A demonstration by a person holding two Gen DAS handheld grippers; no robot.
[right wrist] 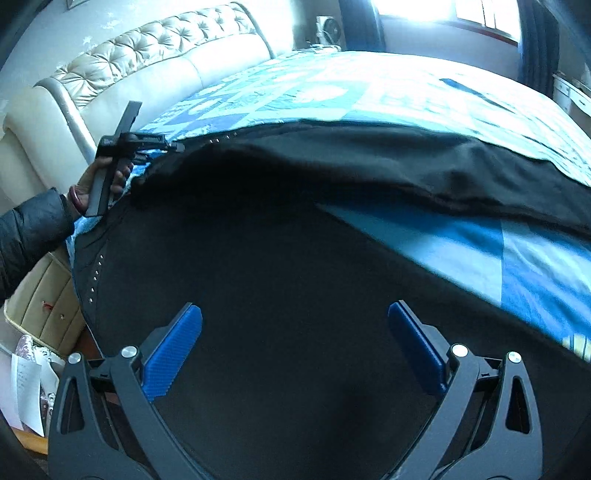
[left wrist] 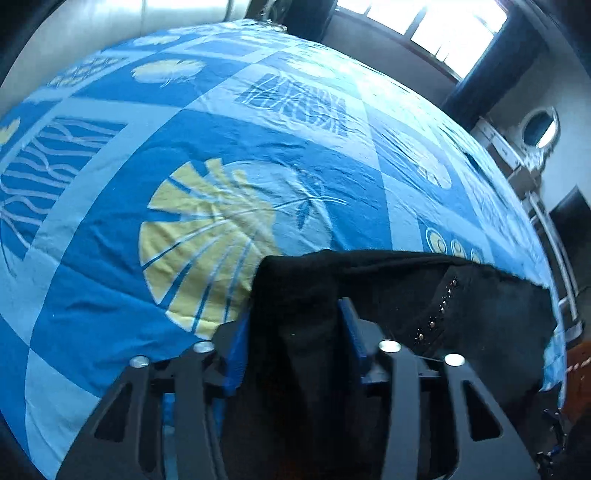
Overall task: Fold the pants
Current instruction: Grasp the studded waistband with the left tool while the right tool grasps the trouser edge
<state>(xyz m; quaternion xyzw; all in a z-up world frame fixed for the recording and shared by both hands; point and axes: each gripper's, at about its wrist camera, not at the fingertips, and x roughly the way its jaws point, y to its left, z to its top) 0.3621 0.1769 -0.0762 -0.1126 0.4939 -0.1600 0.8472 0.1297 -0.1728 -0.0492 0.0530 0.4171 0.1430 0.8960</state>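
Black pants [right wrist: 280, 266] with small metal studs lie spread on a blue patterned bedspread [left wrist: 229, 122]. In the left wrist view my left gripper [left wrist: 295, 317] is shut on a bunched corner of the pants [left wrist: 295, 295] near the waist and lifts it off the bed. The same gripper shows in the right wrist view [right wrist: 162, 146] at the far left, held by a hand, pulling the fabric up. My right gripper [right wrist: 295, 325] is open, its blue pads [right wrist: 173, 350] wide apart just above the flat black fabric.
A cream tufted headboard [right wrist: 155, 48] stands behind the bed on the left. Windows [right wrist: 443, 11] and dark curtains are at the far side. A dresser with a round mirror [left wrist: 539, 125] stands at the right. Papers [right wrist: 26, 384] lie beside the bed.
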